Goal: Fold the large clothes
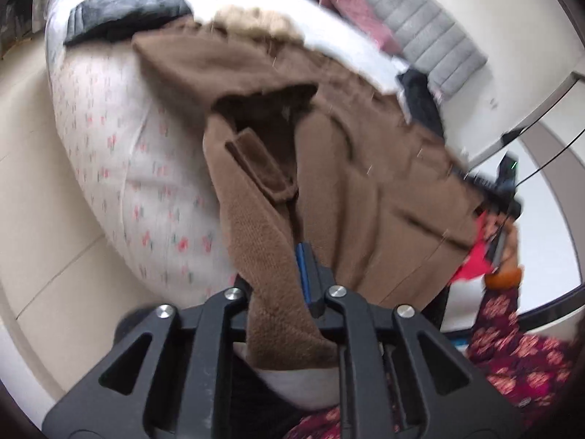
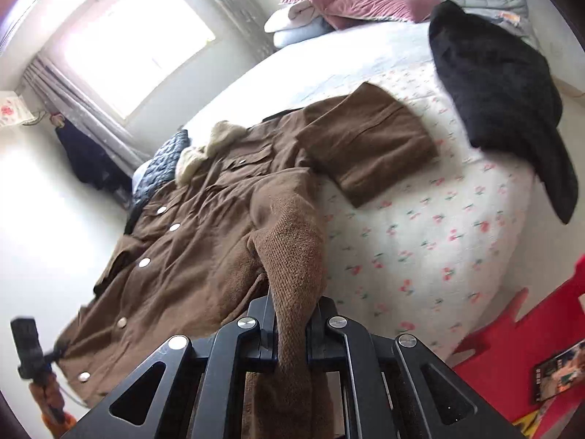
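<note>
Brown coat [image 2: 204, 226] cuffs pinched between both grippers' fingers [image 1: 301, 267]

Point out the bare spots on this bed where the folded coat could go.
Free: the floral sheet between the brown coat and the black garment; also the white stretch below the pillows. Crowded: the window side, where coat and dark quilted garment overlap.

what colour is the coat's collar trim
Cream, fluffy collar on the brown coat; clearest in the right wrist view.

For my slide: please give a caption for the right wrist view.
Right tongs clamp the brown coat's knitted cuff above the floral bed.
</note>
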`<state>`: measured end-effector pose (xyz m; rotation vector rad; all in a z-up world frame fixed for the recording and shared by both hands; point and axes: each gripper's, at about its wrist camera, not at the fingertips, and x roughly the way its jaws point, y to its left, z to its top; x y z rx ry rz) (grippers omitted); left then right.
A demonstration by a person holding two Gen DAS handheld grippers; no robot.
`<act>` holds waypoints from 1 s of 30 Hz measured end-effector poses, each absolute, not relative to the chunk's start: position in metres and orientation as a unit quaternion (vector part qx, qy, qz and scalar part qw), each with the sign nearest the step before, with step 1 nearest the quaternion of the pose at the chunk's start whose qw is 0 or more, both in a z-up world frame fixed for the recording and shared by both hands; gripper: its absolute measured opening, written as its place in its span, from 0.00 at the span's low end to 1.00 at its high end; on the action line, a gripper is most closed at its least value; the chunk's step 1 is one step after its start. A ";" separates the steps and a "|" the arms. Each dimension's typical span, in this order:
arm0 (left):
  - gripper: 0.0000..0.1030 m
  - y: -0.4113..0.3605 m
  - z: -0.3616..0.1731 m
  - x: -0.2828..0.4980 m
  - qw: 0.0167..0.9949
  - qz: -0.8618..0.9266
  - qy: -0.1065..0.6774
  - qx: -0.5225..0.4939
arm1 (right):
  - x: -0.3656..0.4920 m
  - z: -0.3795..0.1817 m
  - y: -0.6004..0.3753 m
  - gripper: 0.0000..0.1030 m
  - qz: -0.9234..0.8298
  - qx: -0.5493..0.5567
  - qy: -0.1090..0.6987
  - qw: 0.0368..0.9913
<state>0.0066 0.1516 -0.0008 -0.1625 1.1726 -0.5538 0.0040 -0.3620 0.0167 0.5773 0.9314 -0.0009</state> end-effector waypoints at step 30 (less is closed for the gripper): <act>0.28 0.115 -0.051 0.027 0.857 -0.244 0.423 0.167 | -0.044 -0.061 -0.339 0.75 0.032 0.327 0.494 0.805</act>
